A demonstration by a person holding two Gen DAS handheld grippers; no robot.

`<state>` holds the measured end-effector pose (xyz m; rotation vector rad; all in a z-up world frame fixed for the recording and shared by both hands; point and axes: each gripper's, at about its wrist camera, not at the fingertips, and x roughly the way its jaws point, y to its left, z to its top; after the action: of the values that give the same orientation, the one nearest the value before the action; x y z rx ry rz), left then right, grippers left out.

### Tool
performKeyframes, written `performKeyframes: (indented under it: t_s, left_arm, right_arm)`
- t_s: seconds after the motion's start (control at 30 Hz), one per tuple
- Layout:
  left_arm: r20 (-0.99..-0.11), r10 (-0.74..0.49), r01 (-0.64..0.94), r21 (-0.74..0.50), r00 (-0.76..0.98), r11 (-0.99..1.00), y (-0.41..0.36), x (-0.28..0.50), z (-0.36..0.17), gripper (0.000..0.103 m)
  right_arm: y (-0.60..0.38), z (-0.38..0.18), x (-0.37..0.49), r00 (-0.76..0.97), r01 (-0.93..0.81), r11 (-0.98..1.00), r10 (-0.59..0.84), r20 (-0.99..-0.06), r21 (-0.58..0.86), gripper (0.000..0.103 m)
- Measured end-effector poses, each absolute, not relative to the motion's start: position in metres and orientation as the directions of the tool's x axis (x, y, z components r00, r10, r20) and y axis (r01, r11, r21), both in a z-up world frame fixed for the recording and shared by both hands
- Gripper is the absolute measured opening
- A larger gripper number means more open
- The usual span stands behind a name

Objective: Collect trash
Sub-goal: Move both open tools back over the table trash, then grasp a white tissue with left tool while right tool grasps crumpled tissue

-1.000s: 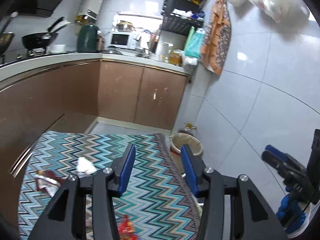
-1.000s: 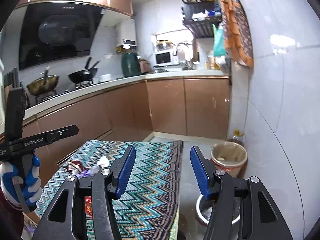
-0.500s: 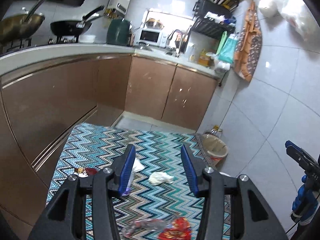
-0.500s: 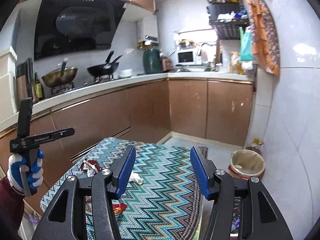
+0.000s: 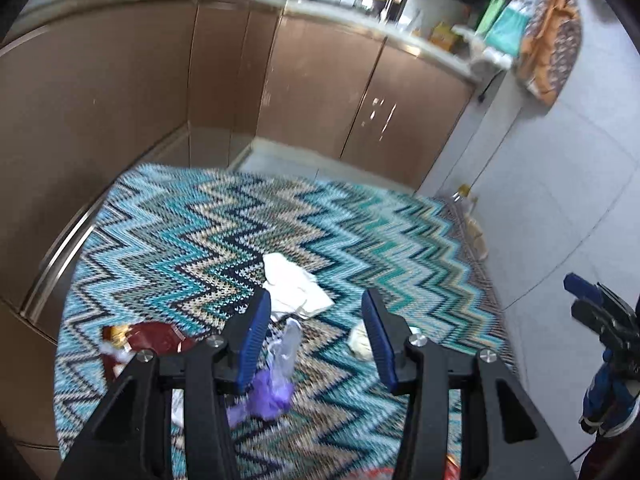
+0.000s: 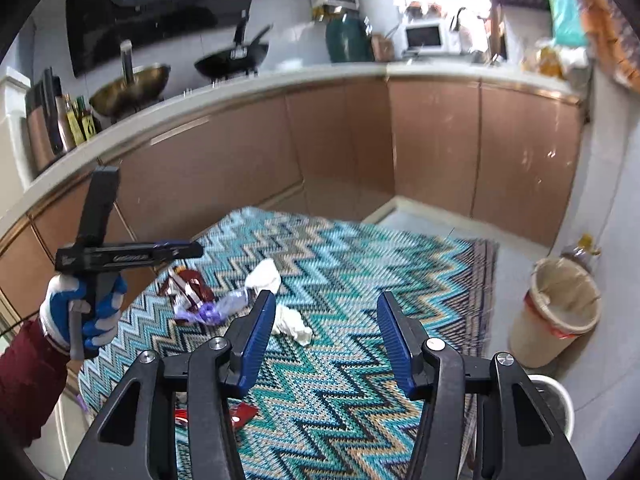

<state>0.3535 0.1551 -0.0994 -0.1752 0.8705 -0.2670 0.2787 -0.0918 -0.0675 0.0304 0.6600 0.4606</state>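
You have collected nothing yet: your left hand-held gripper and right hand-held gripper, its jaws just narrowing, hang empty above the rug, where tissues, wrappers and a purple bag await; the bin stands beside the wall.

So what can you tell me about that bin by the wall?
The bin is a small round pail, beige and plastic-looking, lined with a pale bag folded over its rim. A red band shows on its side below the rim. It stands upright on the tiled floor, open-topped, just past the rug's edge and close to the white wall. A bottle stands behind it. Nothing grips it.
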Motion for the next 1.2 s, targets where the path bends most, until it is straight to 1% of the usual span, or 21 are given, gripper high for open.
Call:
performKeyframes:
  t_s: [0.17,0.5,0.57,0.63,0.67,0.7,0.73,0.77,0.8,0.83,0.87,0.93,1.2]
  left_arm:
    - [-0.785,-0.277,0.109,-0.261,0.554,0.959,0.151,0.394,-0.137,0.045]
    - [-0.84,-0.236,0.11,-0.209,0.489,0.972,0.139,0.426,-0.174,0.045]
    - [-0.845,-0.232,0.112,-0.203,0.481,0.973,0.138,0.429,-0.179,0.044]
    - [-0.851,-0.225,0.117,-0.193,0.474,0.974,0.136,0.429,-0.184,0.044]
    - [-0.855,-0.217,0.118,-0.182,0.472,0.976,0.135,0.43,-0.187,0.041]
    - [-0.857,-0.206,0.121,-0.168,0.472,0.978,0.134,0.43,-0.188,0.037]
    - [-0.859,-0.2,0.124,-0.159,0.472,0.979,0.133,0.43,-0.189,0.031]
    - [-0.859,-0.199,0.125,-0.158,0.472,0.98,0.132,0.43,-0.19,0.027]
    - [-0.857,-0.199,0.125,-0.158,0.475,0.98,0.132,0.431,-0.19,0.024]
    - [-0.855,-0.201,0.125,-0.16,0.477,0.979,0.132,0.431,-0.189,0.018]
    - [-0.854,-0.206,0.124,-0.167,0.478,0.978,0.132,0.431,-0.189,0.015]
    - [-0.851,-0.206,0.122,-0.167,0.484,0.978,0.13,0.433,-0.187,0.013]
    - [-0.81,-0.226,0.131,-0.185,0.541,0.974,0.135,0.417,-0.158,0.01]
  right_arm:
    - [-0.063,-0.108,0.318,0.603,-0.457,0.871,0.452,-0.658,0.179,0.052]
    - [-0.011,-0.168,0.362,0.465,-0.543,0.811,0.506,-0.726,0.217,0.051]
    - [-0.006,-0.176,0.367,0.449,-0.55,0.806,0.506,-0.737,0.218,0.049]
    - [-0.002,-0.184,0.372,0.433,-0.553,0.803,0.506,-0.746,0.223,0.045]
    - [-0.001,-0.188,0.374,0.425,-0.554,0.8,0.508,-0.749,0.229,0.043]
    - [0.001,-0.191,0.376,0.416,-0.556,0.797,0.512,-0.751,0.236,0.039]
    - [0.001,-0.194,0.378,0.407,-0.557,0.794,0.517,-0.752,0.244,0.034]
    - [0.002,-0.196,0.379,0.4,-0.56,0.789,0.523,-0.753,0.251,0.032]
    - [0.003,-0.198,0.379,0.397,-0.562,0.788,0.525,-0.753,0.254,0.027]
    - [0.004,-0.199,0.379,0.394,-0.562,0.787,0.525,-0.754,0.254,0.02]
    - [0.004,-0.2,0.379,0.391,-0.563,0.786,0.527,-0.755,0.256,0.018]
    - [0.003,-0.201,0.378,0.39,-0.563,0.783,0.533,-0.751,0.264,0.014]
    - [-0.013,-0.18,0.353,0.431,-0.549,0.792,0.541,-0.722,0.265,0.012]
